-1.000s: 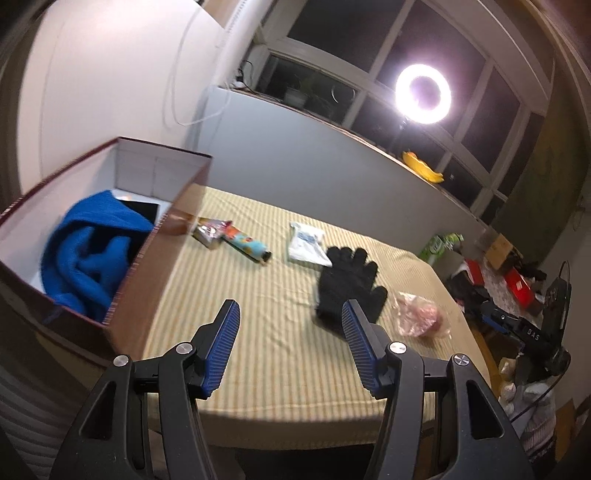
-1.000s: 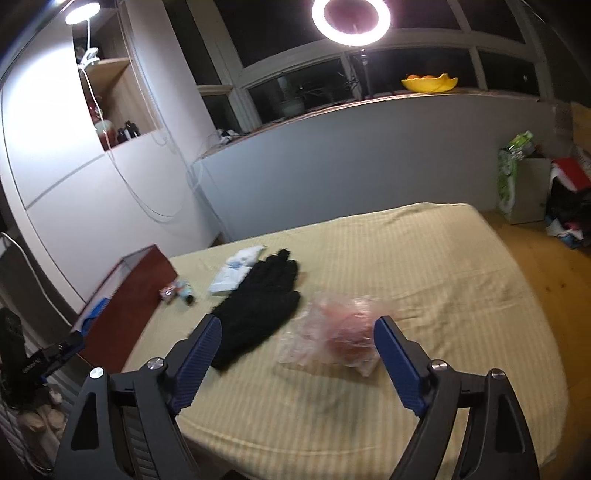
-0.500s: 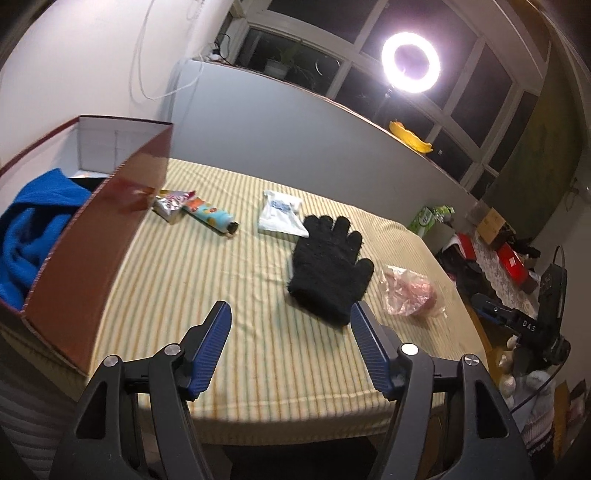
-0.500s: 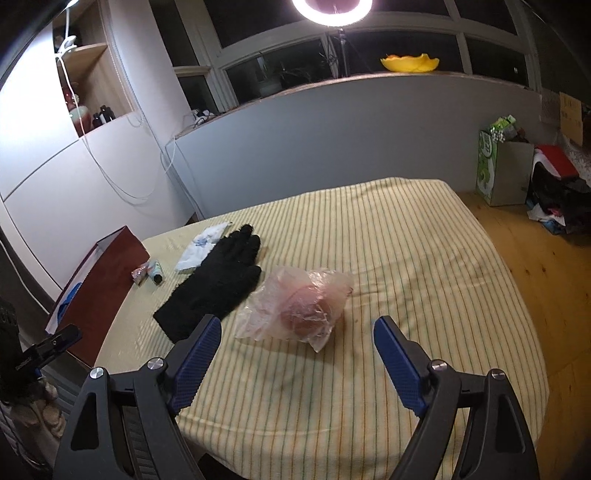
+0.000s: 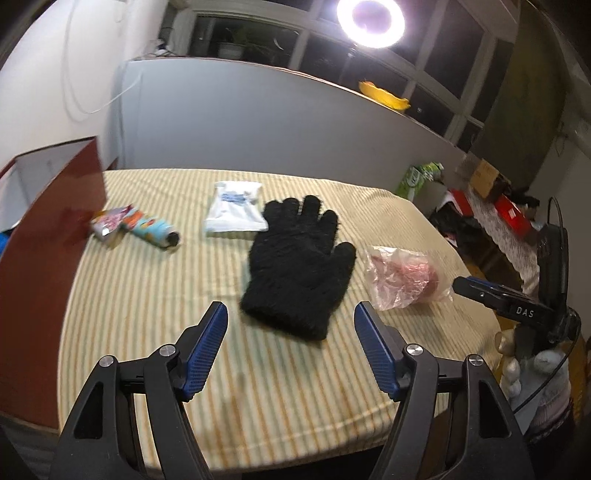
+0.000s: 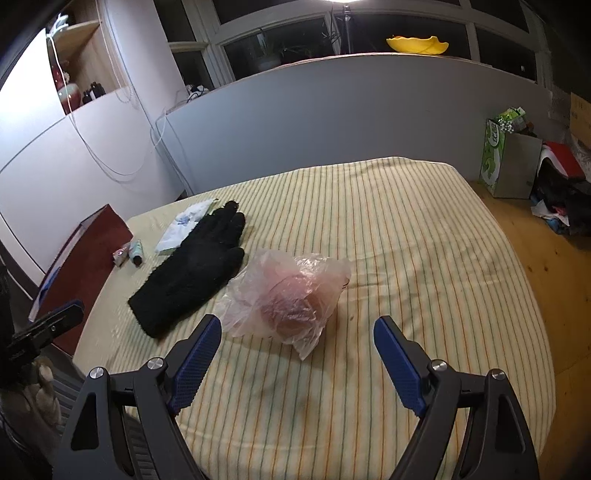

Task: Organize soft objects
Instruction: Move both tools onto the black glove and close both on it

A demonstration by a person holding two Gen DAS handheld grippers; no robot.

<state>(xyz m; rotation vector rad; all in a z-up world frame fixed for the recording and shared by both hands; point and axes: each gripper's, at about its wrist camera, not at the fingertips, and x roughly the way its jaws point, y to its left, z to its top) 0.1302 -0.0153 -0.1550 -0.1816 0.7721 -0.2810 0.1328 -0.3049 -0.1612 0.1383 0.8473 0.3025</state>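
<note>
Holding both tongs apart and empty, we had just been widening the left tongs [image 5: 290,325] low in the frame below the black glove [image 5: 299,266], which lay mid-frame on the striped worktop [image 5: 147,295]; the right tongs [image 6: 297,336] hovered just below the plastic bag [image 6: 288,295].

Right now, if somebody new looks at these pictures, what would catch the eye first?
A fuzzy black glove lies flat in the middle of the striped yellow tablecloth. Just beside it sits a crumpled clear plastic bag with something pinkish inside. Above, a bright ring light glares against the dark windows.
</note>
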